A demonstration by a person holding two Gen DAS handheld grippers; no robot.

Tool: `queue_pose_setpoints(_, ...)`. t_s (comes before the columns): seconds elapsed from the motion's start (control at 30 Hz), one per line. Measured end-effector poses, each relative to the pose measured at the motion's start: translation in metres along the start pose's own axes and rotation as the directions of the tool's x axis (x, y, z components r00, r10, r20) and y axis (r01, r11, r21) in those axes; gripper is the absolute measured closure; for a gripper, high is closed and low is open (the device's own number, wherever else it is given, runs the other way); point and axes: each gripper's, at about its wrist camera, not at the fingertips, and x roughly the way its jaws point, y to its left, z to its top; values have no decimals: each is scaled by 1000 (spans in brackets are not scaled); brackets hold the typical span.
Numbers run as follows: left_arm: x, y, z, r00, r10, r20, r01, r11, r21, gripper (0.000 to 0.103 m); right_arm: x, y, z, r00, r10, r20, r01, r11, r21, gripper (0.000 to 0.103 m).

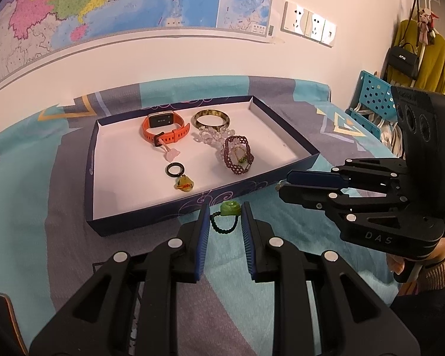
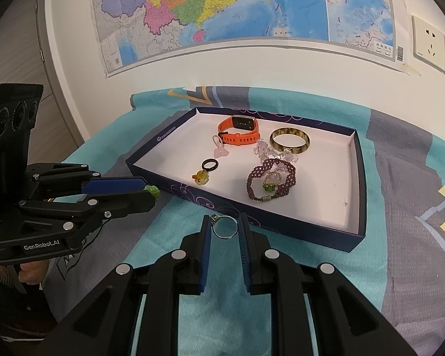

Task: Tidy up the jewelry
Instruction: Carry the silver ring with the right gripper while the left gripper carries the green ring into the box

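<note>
A dark blue tray (image 1: 103, 178) with a white floor lies on the cloth. It holds an orange watch (image 1: 163, 130), a brown bangle (image 1: 210, 120), clear beads (image 1: 212, 135), a purple beaded bracelet (image 1: 238, 155) and a black ring with a yellow charm (image 1: 179, 176). My left gripper (image 1: 224, 218) is open around a green-stone beaded ring (image 1: 227, 216) on the cloth in front of the tray. My right gripper (image 2: 225, 227) is open around a thin silver ring (image 2: 225, 227) by the tray's near wall (image 2: 281, 219). Neither jaw pair has closed on its ring.
A striped teal and grey cloth (image 1: 29, 207) covers the table. A map (image 2: 222, 9) and wall sockets (image 1: 308, 23) are behind. A blue crate (image 1: 370, 101), a bag and a yellow garment (image 1: 430, 59) stand at the far right.
</note>
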Motion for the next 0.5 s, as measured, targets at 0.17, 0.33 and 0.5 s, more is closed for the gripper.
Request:
queue_pose_setpoints(0.17, 0, -1, 1, 1000, -2, 2, 2, 1000, 3, 81, 0, 0, 1, 1000, 1, 1, -1, 1000, -2, 87)
queue_pose_setpoints(0.33, 0, 0, 1, 1000, -1, 5, 1, 1000, 3, 81, 2, 0, 3, 1000, 1, 2, -1, 1000, -1, 87)
queue_pose_setpoints(0.5, -1, 1, 3, 1000, 0, 9, 0, 1000, 4, 81, 2, 0, 3, 1000, 1, 4, -1, 1000, -1, 87)
